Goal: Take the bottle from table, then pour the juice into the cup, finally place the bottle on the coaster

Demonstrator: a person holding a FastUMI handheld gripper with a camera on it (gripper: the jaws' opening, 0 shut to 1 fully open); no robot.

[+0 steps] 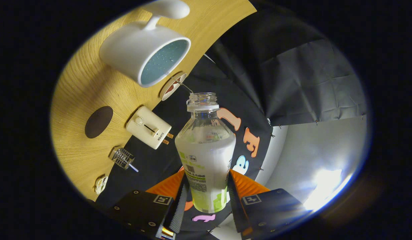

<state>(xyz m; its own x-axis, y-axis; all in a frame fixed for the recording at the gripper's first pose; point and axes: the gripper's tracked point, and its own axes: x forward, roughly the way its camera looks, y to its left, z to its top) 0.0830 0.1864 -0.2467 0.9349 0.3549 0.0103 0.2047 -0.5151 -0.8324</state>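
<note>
My gripper (207, 191) is shut on a clear, uncapped bottle (206, 150) with a green and white label, holding it by its lower body. The whole view is rolled, so the bottle is tipped toward the wooden table (79, 90). Pale juice fills its lower half, and a thin stream runs from its mouth (202, 98) toward the white cup (144, 50). That cup has a speckled blue inside and a handle; it stands on the table just beyond the bottle's mouth. A dark round coaster (98, 122) lies on the table, off to the side of the cup.
A small round dish (172, 86) sits by the table's edge near the cup. A cream box with a dial and prongs (148, 127), a clear spiked item (123, 158) and a small white piece (100, 184) line the same edge. Black cloth wall stands behind.
</note>
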